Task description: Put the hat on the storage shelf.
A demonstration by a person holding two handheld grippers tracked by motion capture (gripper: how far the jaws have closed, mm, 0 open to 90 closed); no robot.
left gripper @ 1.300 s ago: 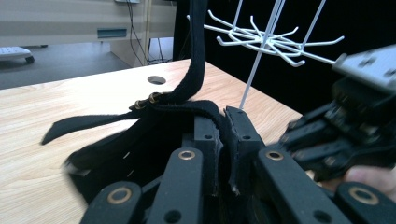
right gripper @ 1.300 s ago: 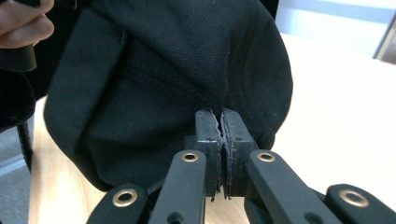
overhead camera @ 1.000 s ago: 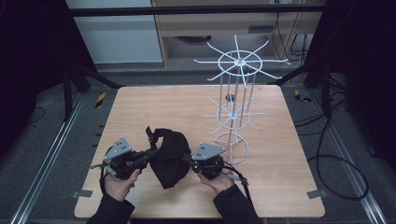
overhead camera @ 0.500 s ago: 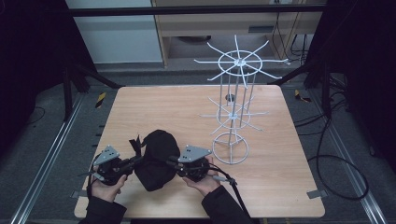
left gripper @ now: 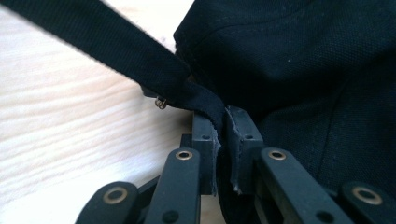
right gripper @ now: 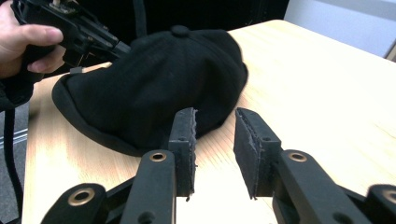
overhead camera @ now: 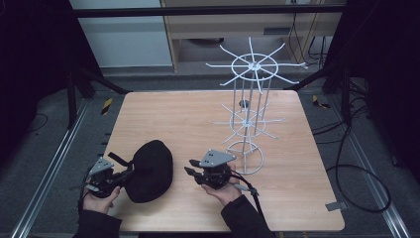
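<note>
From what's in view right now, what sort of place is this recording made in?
Most likely a lab recording station: a bare wooden table framed by dark rails, loose cables on the grey floor, and a white wire display rack as prop.

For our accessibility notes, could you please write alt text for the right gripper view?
The right gripper stands open with nothing between its jaws, just short of a black cap lying on the wooden table. At upper left, the left gripper holds the cap's far edge.

No lettering, label or number can be read anywhere (the far shelves are perhaps too dim).
</note>
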